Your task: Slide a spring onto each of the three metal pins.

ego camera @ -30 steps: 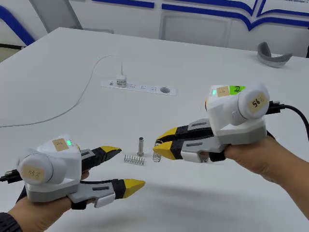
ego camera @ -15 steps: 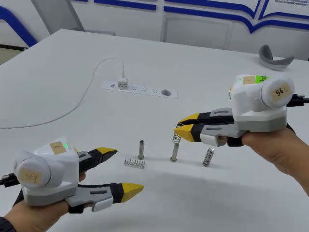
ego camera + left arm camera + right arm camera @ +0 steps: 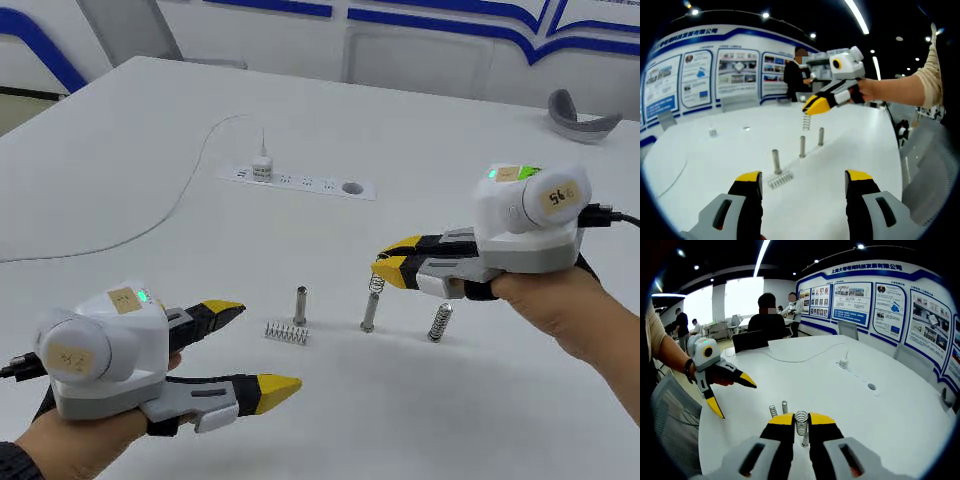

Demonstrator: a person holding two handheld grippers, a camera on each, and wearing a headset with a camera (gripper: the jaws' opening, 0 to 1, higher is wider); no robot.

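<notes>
Right gripper (image 3: pixel 385 268) pinching spring (image 3: pixel 376 285) upright, hanging just above middle pin (image 3: pixel 369 315), axes roughly lining up. Left gripper (image 3: pixel 268 344) sitting wide open, near-left. Spare spring (image 3: pixel 286 332) lying beside left pin (image 3: pixel 300 304).

A broad white surface (image 3: pixel 150 150) carries everything. Near its middle, three metal pins stand upright in a row running from 9 to 3 o'clock: the left pin (image 3: pixel 300 304) is bare, the middle pin (image 3: pixel 369 318) stands apart from it, and the right pin (image 3: pixel 439 321) has a spring coiled along its length. A loose spring (image 3: pixel 286 332) lies on its side just beside the left pin, at its 7 o'clock. Towards 12 o'clock from the pins lies a white power strip (image 3: pixel 300 184) with a plug adapter (image 3: pixel 262 168) seated in it; a thin white cable (image 3: pixel 170 210) curves off towards 9 o'clock. Far off at 2 o'clock rests a grey curved band (image 3: pixel 583 113).
</notes>
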